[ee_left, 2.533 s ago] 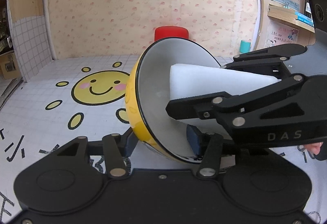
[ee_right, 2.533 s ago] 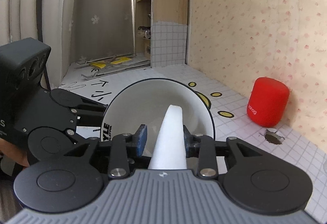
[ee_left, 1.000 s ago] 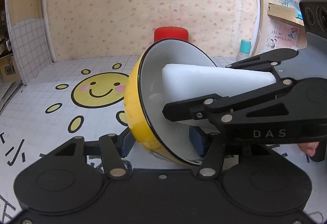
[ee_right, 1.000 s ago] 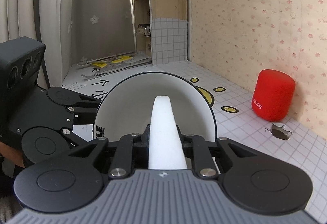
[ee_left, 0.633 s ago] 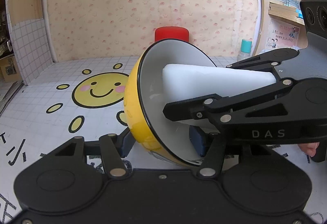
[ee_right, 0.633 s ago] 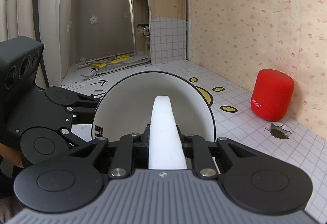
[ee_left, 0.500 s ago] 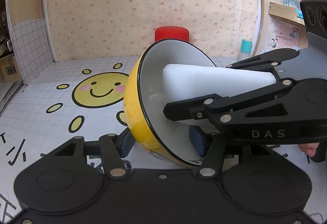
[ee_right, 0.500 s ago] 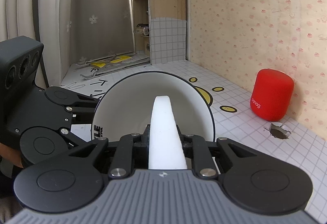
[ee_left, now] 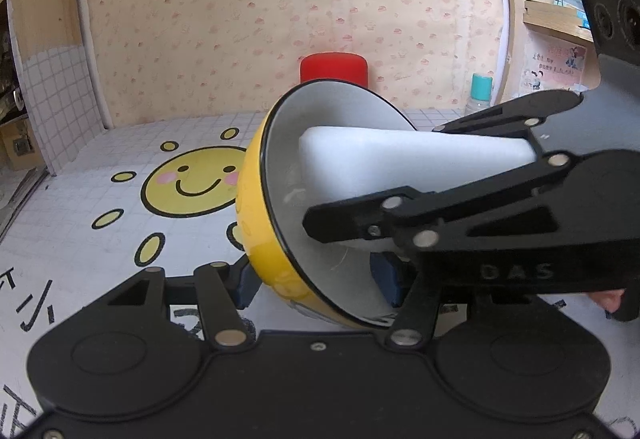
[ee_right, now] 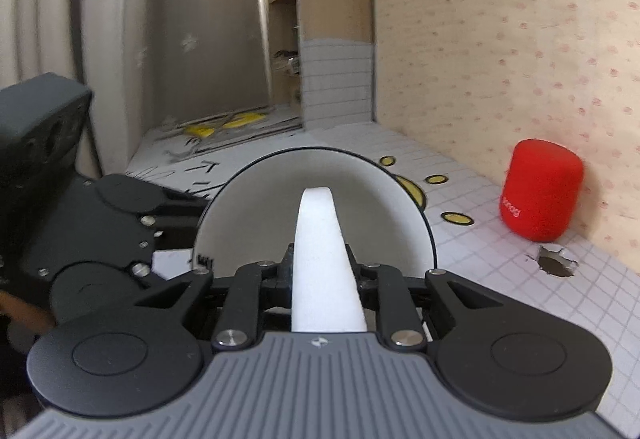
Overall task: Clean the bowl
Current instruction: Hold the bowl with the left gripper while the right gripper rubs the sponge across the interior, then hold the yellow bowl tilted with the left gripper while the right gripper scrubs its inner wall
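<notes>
Bowl (ee_left: 256,207) rim between left fingers (ee_left: 386,279), sponge (ee_left: 400,159) inside

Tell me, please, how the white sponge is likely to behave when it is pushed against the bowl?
The white sponge, pinched narrow by the right gripper, probably compresses and bends. It looks like light foam, so its free end inside the bowl should flatten rather than scratch.

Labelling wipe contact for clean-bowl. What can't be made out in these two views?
- Sponge tip against bowl wall: right wrist view is blurred; left wrist view can't settle contact.
- Left gripper fingers on the rim: mostly hidden by bowl and right gripper.
- Bowl's lower rim: behind left gripper body.
- Red speaker lettering: blurred.
</notes>
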The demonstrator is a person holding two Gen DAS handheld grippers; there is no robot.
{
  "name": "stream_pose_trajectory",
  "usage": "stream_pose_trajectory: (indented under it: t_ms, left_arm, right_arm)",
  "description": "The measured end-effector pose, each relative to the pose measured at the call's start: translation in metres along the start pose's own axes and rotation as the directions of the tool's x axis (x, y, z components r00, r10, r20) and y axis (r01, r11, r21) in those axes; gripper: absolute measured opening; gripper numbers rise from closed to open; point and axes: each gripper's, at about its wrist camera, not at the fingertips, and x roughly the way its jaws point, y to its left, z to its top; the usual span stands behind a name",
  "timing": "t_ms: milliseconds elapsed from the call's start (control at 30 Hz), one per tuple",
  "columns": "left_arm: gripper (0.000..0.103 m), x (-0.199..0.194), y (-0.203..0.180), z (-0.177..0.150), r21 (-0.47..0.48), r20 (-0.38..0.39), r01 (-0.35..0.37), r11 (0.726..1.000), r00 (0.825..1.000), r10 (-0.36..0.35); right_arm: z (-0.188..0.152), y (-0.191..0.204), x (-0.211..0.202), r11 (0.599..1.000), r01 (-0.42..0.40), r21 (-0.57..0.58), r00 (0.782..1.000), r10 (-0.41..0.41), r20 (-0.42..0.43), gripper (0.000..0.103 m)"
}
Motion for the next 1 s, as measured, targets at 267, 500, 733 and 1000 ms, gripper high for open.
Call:
stream_pose_trajectory:
  t_ms: [267, 500, 733, 1000]
  left_arm:
    - [0.058, -0.002, 0.004, -0.002, -0.019, -0.001, 0.015, 1.0, 1.0, -0.015]
    - [0.057, -0.002, 0.002, -0.003, -0.014, 0.003, 0.009, 1.0, 1.0, -0.009]
    - [0.057, -0.002, 0.003, -0.003, -0.016, -0.002, 0.009, 1.0, 1.0, -0.009]
    - [0.059, -0.008, -0.004, -0.004, 0.076, 0.042, -0.05, 0.996, 0.998, 0.047]
  right_arm:
    - [0.004, -0.005, -0.01, 0.996, 0.086, -0.005, 0.994, -0.085, 0.069, 0.021]
    - [0.002, 0.011, 0.007, 0.998, 0.02, -0.054, 0.999, -0.017, 0.046, 0.021]
    - [0.002, 0.006, 0.01, 0.999, 0.022, -0.024, 1.0, -0.022, 0.014, 0.021]
    - [0.001, 0.003, 0.008, 1.0, 0.019, -0.009, 1.0, -0.019, -0.009, 0.021]
